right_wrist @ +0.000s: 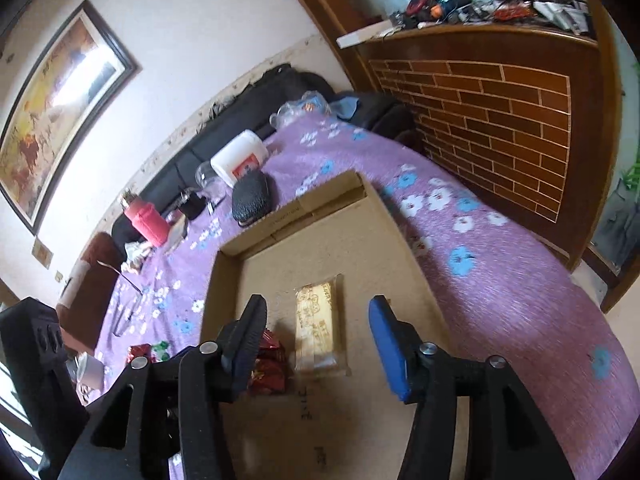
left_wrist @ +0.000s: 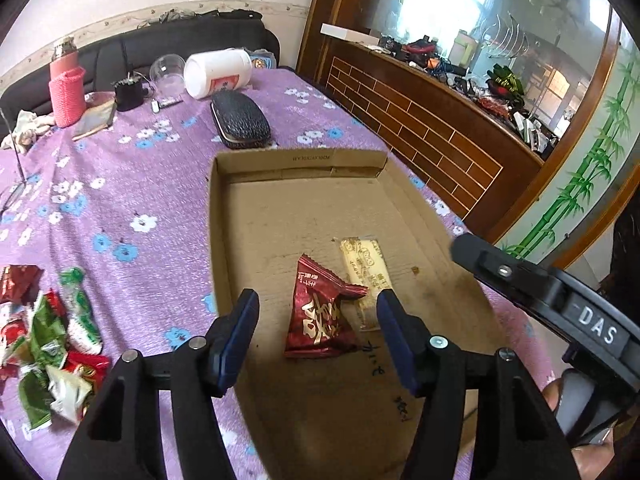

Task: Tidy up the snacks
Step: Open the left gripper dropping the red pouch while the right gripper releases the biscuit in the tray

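- The left gripper (left_wrist: 318,318) stands with its jaws parted and nothing pressed between the blue pads; the red snack packet (left_wrist: 322,316) lies flat below the gap, free of both fingers.
- The right gripper (right_wrist: 318,334) is likewise released, its pads apart with the pale yellow wafer bar (right_wrist: 318,326) lying beneath the gap, untouched.
- Both snacks rest side by side on the floor of the shallow cardboard tray (left_wrist: 298,160), the bar just beyond the right-hand jaw of the left gripper.
- Well off to the left of the left gripper's jaws, outside the tray, a heap of loose wrapped snacks (left_wrist: 48,340) waits on the purple flowered cloth (left_wrist: 120,184).
- Handling, as a judgement: the packets look light, soft and crinkly, with slick foil that could slip or crumple; the wafer bar is probably brittle inside.
- Best hold would be across a packet's narrow middle or on a crimped end seal, squeezing gently.
- Farther out past the tray lie a dark textured case (left_wrist: 240,118) and a tipped white tub (left_wrist: 218,72).
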Available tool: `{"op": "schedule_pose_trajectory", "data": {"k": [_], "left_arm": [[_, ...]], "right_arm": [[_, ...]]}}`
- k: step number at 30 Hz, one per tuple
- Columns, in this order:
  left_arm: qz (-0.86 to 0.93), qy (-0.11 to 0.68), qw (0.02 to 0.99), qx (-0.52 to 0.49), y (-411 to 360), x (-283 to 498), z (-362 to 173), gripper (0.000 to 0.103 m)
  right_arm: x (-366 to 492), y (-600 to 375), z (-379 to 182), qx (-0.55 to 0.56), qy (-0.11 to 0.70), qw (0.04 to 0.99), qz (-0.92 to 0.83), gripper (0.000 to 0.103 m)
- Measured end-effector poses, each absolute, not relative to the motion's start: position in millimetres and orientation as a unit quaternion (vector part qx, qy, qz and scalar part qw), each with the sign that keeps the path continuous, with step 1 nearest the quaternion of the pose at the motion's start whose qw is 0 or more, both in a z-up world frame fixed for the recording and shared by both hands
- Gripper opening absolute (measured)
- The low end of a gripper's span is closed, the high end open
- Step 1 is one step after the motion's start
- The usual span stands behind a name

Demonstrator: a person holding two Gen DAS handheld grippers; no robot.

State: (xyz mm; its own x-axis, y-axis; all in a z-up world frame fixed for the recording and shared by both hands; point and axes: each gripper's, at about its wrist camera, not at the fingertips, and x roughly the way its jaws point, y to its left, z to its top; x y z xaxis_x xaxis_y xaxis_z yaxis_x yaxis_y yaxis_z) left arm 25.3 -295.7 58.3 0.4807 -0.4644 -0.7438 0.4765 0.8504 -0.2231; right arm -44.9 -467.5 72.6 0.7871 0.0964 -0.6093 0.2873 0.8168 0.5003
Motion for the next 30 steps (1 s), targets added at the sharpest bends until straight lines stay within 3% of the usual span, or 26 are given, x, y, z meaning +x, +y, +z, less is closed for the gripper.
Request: {"op": "schedule_pose_trajectory", "data": {"k": [5, 14, 30], "left_arm": [[-0.275, 0.426, 0.862, 0.005, -284, 10, 69, 0.063], [-0.27, 0.418, 0.867, 0.0, -245, -19, 76, 0.064], [-0.191, 0.421, 0.883, -0.079, -102, -19, 85, 0.064]], "right_arm": [[-70, -466, 85, 0.308, 0.306, 0.899, -0.058, 0.064], [-85, -426, 85, 0.294, 0.321, 0.9, -0.03, 0.065], [-66, -315, 84, 0.21, 0.369, 0.905, 0.043, 0.066]]}}
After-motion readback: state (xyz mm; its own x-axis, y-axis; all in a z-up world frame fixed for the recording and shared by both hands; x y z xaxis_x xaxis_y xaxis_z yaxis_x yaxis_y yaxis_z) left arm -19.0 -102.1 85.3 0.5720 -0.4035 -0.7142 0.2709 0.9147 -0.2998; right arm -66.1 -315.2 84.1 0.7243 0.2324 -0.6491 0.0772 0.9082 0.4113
